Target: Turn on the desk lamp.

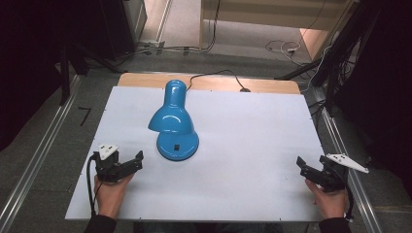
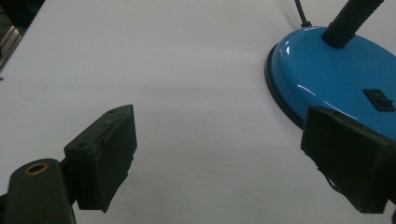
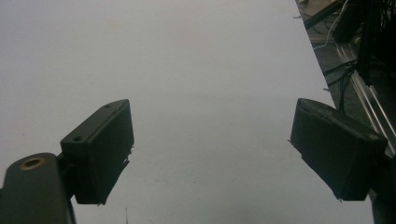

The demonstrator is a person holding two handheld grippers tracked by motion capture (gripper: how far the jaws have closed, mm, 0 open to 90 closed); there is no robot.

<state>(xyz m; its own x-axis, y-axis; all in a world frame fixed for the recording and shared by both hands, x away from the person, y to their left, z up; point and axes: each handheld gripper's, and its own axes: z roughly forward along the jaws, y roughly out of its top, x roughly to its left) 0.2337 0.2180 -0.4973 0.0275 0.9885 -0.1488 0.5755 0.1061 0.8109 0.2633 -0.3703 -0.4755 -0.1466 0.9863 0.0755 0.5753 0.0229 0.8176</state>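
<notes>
A glossy blue desk lamp [image 1: 171,121] stands left of centre on the white table [image 1: 252,141]. Its shade hangs over a round base [image 1: 178,145] that carries a small black switch [image 1: 177,146]. My left gripper [image 1: 138,161] lies near the front left, open and empty, its jaws pointing at the base a short gap away. In the left gripper view the base [image 2: 327,70], the switch [image 2: 379,99] and the black flexible neck [image 2: 348,21] sit just beyond the right jaw of that gripper [image 2: 219,135]. My right gripper [image 1: 301,167] rests open at the front right, with bare table between the jaws of the gripper [image 3: 210,126].
The lamp's black cable [image 1: 216,74] runs off the table's far edge. Metal rails [image 1: 34,160] flank both sides on the floor. Beyond the right edge lie a rail and tangled cables [image 3: 355,79]. A wooden strip [image 1: 267,85] shows along the back edge.
</notes>
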